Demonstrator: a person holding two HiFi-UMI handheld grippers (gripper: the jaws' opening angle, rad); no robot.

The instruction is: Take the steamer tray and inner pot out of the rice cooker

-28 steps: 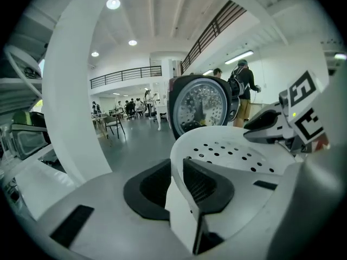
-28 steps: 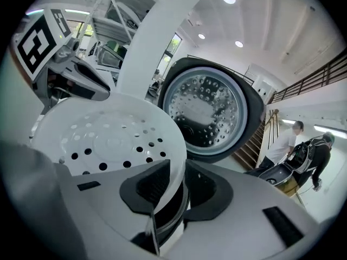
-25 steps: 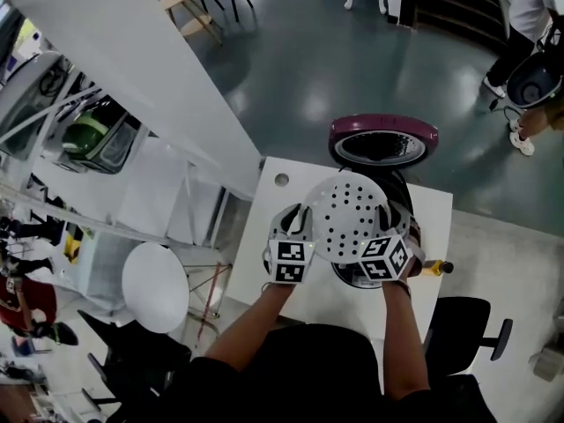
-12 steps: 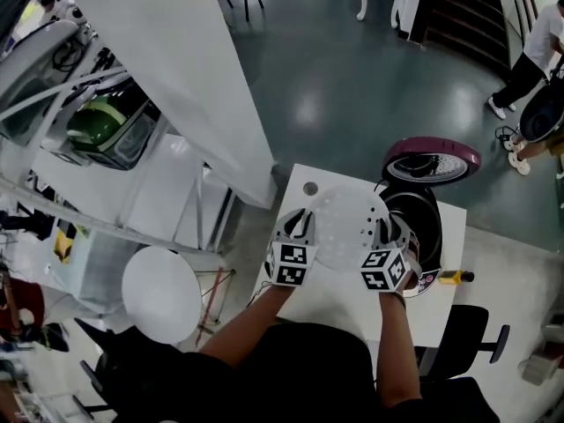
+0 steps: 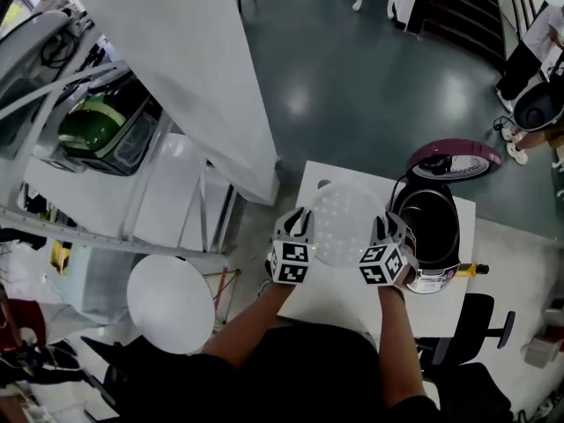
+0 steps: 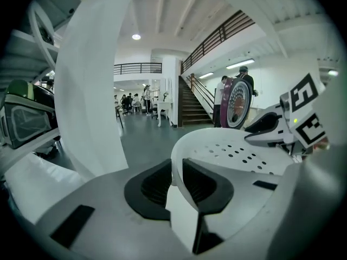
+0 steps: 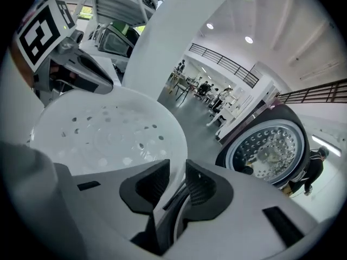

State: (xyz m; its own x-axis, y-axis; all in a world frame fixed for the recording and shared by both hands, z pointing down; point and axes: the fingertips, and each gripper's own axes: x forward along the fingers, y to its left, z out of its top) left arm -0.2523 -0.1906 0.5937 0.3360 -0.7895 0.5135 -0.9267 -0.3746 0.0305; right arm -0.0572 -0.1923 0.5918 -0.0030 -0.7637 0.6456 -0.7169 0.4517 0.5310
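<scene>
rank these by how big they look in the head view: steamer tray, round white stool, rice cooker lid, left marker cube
1. round white stool, barely ahead of the tray
2. steamer tray, held nearer the camera, so that order is unsure
3. rice cooker lid, seen tilted
4. left marker cube

Round ceiling lamps point(image 6: 136, 37) are shining high above the jaws in both gripper views, lighting the hall brightly and evenly. In the head view the glossy floor point(image 5: 370, 86) beyond the jaws is throwing back soft pale patches of glare. The white tray point(image 5: 344, 226) between the two pairs of jaws is washing out there, its holes barely showing. Both gripper views are bending strongly toward dark round borders, and the foreground below the jaws is blurring. The ribbed pads point(image 6: 154, 187) are sitting in shadow. Right of the right jaws, the cooker's metal lid plate point(image 7: 269, 151) is glinting
</scene>
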